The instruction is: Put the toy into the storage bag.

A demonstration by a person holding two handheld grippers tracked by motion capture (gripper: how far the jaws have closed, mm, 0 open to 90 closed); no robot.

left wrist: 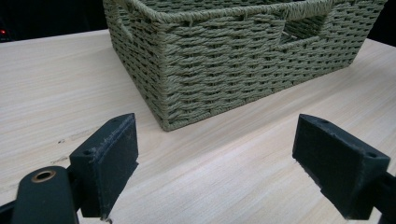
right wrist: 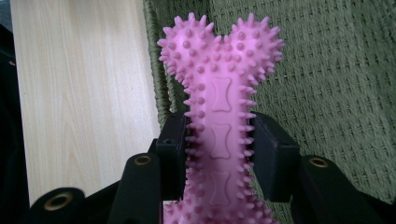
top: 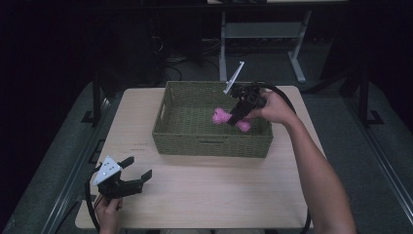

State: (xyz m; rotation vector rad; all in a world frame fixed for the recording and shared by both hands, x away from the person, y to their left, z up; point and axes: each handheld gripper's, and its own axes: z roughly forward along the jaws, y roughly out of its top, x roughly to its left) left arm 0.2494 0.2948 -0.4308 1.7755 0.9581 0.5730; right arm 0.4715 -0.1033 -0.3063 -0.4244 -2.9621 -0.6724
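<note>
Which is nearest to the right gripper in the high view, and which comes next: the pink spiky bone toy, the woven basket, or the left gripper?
1. Pink spiky bone toy: clamped between the jaws of the right gripper, above the basket's inside.
2. Woven basket: directly under that gripper, at the table's far middle.
3. Left gripper: farthest, at the near left corner, jaws open.

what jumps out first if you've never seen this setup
The bright pink spiky bone toy stands out, clamped by its shaft in the right tongs over the green woven basket at the table's far middle. Next, the left tongs rest wide open and empty near the table's front left corner.
</note>
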